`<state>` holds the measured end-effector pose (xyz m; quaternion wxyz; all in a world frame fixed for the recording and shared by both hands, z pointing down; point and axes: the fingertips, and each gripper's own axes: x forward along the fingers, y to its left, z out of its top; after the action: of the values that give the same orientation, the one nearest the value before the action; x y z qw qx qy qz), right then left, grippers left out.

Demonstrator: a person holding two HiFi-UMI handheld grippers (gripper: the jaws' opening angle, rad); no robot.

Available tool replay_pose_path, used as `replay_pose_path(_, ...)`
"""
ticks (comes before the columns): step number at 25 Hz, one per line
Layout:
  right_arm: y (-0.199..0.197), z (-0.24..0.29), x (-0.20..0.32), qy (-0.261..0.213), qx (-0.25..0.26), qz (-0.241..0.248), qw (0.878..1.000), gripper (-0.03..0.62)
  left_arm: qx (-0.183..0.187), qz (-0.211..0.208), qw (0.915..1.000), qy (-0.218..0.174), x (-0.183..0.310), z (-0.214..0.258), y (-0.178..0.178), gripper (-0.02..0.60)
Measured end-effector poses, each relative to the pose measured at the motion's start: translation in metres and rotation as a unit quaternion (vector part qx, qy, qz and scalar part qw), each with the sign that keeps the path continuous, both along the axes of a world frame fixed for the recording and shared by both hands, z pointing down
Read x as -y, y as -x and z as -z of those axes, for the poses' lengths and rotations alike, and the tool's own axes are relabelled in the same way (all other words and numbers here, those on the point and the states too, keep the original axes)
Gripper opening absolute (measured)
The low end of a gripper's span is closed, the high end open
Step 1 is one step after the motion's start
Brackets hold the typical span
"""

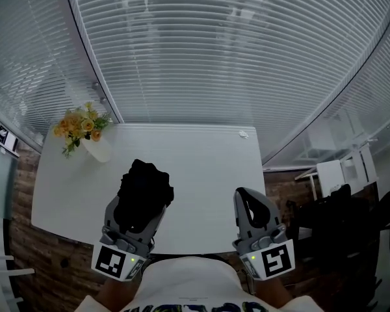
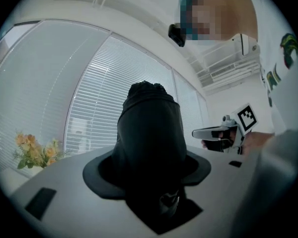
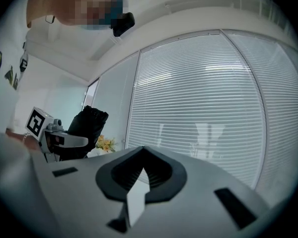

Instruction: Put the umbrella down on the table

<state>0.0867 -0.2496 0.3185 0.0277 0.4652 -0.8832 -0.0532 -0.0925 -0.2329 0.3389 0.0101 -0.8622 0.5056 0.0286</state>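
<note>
White blinds (image 1: 234, 44) run all along the back of the room, and in front of them stands a white table (image 1: 201, 168) with yellow flowers (image 1: 81, 125) in its far left corner; most of its top is bare.

The left gripper (image 1: 142, 208) has its jaws wrapped round a black umbrella (image 1: 145, 187), folded up into a fat bundle, and it pinches the bundle low down; the rest of the bundle pokes out past the jaws, forward and a bit up, toward the blinds. The umbrella hangs over the near part of the table, left of the middle; from where I stand it looks to be in the air, not resting on the top, though I cannot be sure.

The right gripper (image 1: 244, 195) is off to the side, near the table's near right edge; its jaws are pressed together at the tips with nothing between them, so it has no part in the hold.

So the thing that counts is this — the table is right under and ahead of the umbrella, and only the left hand carries it; I think that hand must go down and tip the long bundle flat before it lets go.
</note>
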Motion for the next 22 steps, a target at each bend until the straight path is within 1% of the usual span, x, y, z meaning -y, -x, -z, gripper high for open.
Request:
replay_pose_path(2, -0.003, 0.000, 0.001, -0.001, 0.002, -0.002, 1.000, 0.009, 0.036, -0.016, 0.9990, 0.020, 0.005, -0.012, -0.006, 0.272)
replay_pose_path(5, -0.006, -0.002, 0.002, -0.001, 0.004, -0.006, 1.000, 0.009, 0.081, -0.039, 0.9950, 0.043, 0.013, -0.028, -0.014, 0.272)
replay_pose_path(7, -0.010, -0.003, 0.002, 0.002, 0.005, -0.008, 1.000, 0.009, 0.114, -0.054, 0.9906, 0.054, 0.019, -0.039, -0.022, 0.270)
replay_pose_path(9, -0.013, -0.004, 0.003, 0.003, 0.005, -0.009, 1.000, 0.009, 0.155, -0.072, 0.9832, 0.064, 0.025, -0.053, -0.032, 0.270)
replay_pose_path(11, -0.015, -0.005, 0.003, 0.002, 0.006, -0.011, 1.000, 0.009, 0.196, -0.096, 0.9737, 0.067, 0.031, -0.071, -0.044, 0.270)
replay_pose_path(12, -0.016, -0.005, 0.004, 0.003, 0.007, -0.012, 1.000, 0.009, 0.210, -0.108, 0.9692, 0.071, 0.034, -0.081, -0.048, 0.270)
replay_pose_path(16, -0.014, -0.005, 0.006, 0.002, 0.011, -0.011, 1.000, 0.009, 0.249, -0.148, 0.9517, 0.100, 0.043, -0.123, -0.062, 0.267)
replay_pose_path(18, -0.012, -0.003, 0.005, 0.001, 0.012, -0.010, 1.000, 0.009, 0.283, -0.161, 0.9384, 0.114, 0.047, -0.142, -0.067, 0.267)
replay_pose_path(22, -0.010, -0.003, 0.003, 0.001, 0.009, -0.008, 1.000, 0.009, 0.352, -0.196, 0.9051, 0.137, 0.052, -0.181, -0.080, 0.267)
